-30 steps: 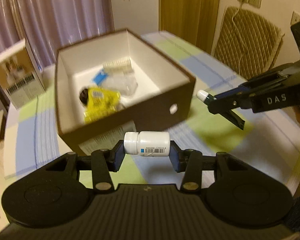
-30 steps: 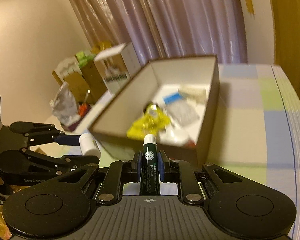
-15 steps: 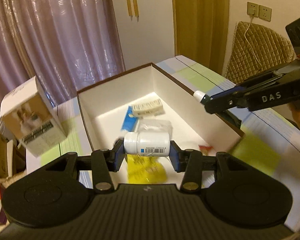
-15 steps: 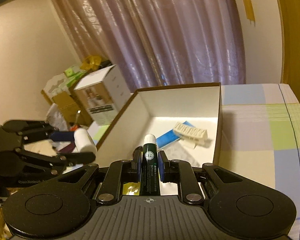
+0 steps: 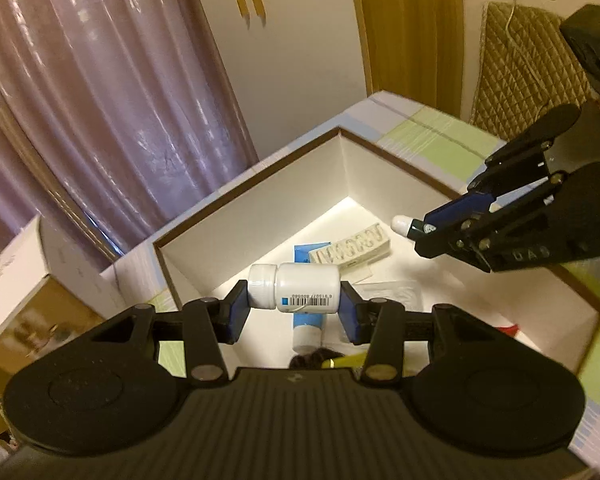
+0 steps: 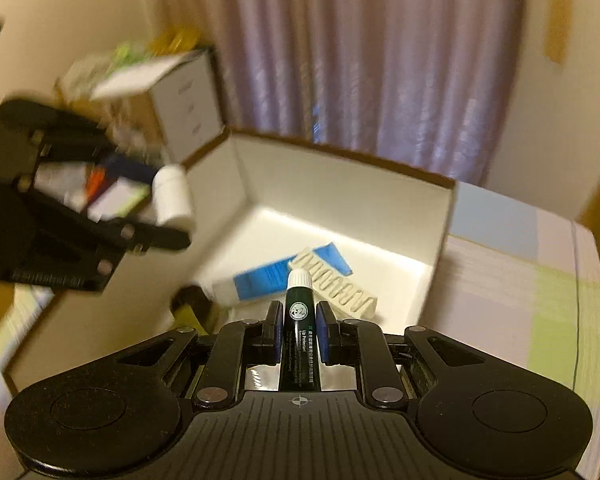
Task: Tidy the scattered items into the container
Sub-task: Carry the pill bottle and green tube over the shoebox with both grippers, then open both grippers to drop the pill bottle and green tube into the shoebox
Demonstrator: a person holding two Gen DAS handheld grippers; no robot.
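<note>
While left tongs (image 5: 294, 306) clamp a barcoded bottle (image 5: 294, 294), "DAS" marks right tongs (image 5: 424, 236).

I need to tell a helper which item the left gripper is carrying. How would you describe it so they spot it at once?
Find the brown box with white walls on the checked tablecloth. Above it, the left gripper clamps a white bottle sideways. Its white cap and barcode label distinguish it from the blue tube beneath.

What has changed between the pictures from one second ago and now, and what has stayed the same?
Both grippers moved from the near side of the box to above its open inside. The left gripper still clamps the white bottle sideways; the right gripper still clamps the dark green tube. Nothing was released. The blue tube and white blister strip stay in the box.
</note>
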